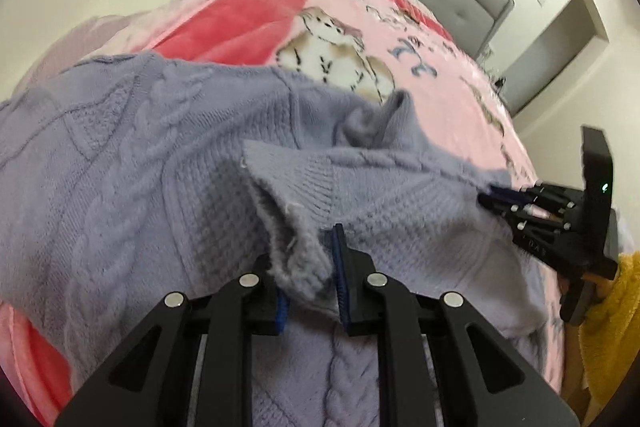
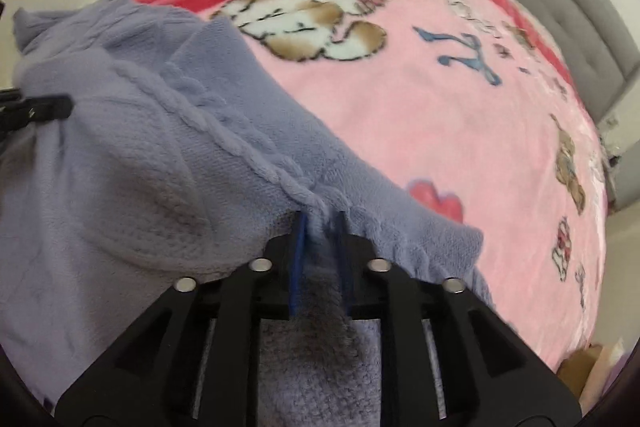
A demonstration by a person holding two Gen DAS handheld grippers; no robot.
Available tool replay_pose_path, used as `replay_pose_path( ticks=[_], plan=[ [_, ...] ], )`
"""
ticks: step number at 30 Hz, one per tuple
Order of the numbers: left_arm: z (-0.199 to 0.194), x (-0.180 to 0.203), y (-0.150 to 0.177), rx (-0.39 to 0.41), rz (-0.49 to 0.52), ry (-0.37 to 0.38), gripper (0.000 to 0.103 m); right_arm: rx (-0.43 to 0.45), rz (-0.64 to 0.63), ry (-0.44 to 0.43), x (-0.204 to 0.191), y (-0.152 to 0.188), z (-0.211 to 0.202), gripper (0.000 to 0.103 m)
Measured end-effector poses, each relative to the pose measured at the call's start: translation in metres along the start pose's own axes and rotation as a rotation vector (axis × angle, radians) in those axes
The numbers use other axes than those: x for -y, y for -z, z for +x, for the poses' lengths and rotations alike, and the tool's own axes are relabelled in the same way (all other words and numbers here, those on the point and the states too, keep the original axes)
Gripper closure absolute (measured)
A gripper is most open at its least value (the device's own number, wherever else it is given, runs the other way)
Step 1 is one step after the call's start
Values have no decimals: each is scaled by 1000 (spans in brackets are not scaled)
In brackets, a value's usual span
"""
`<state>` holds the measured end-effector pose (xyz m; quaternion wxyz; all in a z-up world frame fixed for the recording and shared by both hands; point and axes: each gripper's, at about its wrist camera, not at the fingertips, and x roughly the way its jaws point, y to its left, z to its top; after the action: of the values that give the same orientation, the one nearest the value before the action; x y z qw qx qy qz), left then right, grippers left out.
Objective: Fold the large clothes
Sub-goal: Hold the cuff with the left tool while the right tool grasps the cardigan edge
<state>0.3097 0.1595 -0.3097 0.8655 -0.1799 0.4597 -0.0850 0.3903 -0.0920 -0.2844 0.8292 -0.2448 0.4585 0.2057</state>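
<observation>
Lavender sweater [image 1: 168,163] — one; two grippers [image 1: 310,267] [image 2: 320,259] pinching.

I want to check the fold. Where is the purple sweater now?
The purple sweater lies on the pink blanket, left side in both views, its near edge pinched in both claws.

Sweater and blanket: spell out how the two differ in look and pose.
The sweater is plain lilac cable knit; the blanket is pink fleece printed with cartoon animals and hearts. The sweater is bunched, its edge pinched in both the left hand-held gripper and the right hand-held gripper; the blanket lies spread flat beneath it. Both are soft fabric.
</observation>
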Motion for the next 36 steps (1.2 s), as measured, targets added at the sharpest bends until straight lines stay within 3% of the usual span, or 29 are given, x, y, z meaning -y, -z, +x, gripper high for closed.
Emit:
replay_pose_path(
  ticks=[2,5,7,9,13,14,17,20,21,27,30,36],
  plan=[
    [-1,0,3,-3,4,-6,85,88,57,49,1,10,-21,56],
    [0,-3,5,-4,-22,1,85,227,77,111,0,46,-70,43],
    [2,-2,3,-4,-18,-3,85,255,30,182,-3,79,-95,42],
    [4,1,2,-3,-2,-10,85,211,-53,261,-10,114,-109,43],
    [7,2,2,-12,7,-19,85,75,-358,428,-38,185,-105,43],
    [8,2,2,-13,6,-22,85,63,-412,447,-44,194,-102,47],
    [9,6,1,-12,23,-42,85,7,-527,554,-57,210,-80,76],
    [10,9,1,-16,20,-57,85,-26,-527,604,-57,205,-61,81],
    [11,11,1,-17,19,-64,85,-35,-535,617,-55,202,-55,95],
    [6,36,1,36,15,-44,85,-61,-326,643,-19,197,-68,97],
    [4,56,4,75,14,-17,85,-88,-292,666,-9,205,-71,98],
    [30,65,13,5,-10,-69,85,-199,-163,624,8,221,-58,98]
  ],
)
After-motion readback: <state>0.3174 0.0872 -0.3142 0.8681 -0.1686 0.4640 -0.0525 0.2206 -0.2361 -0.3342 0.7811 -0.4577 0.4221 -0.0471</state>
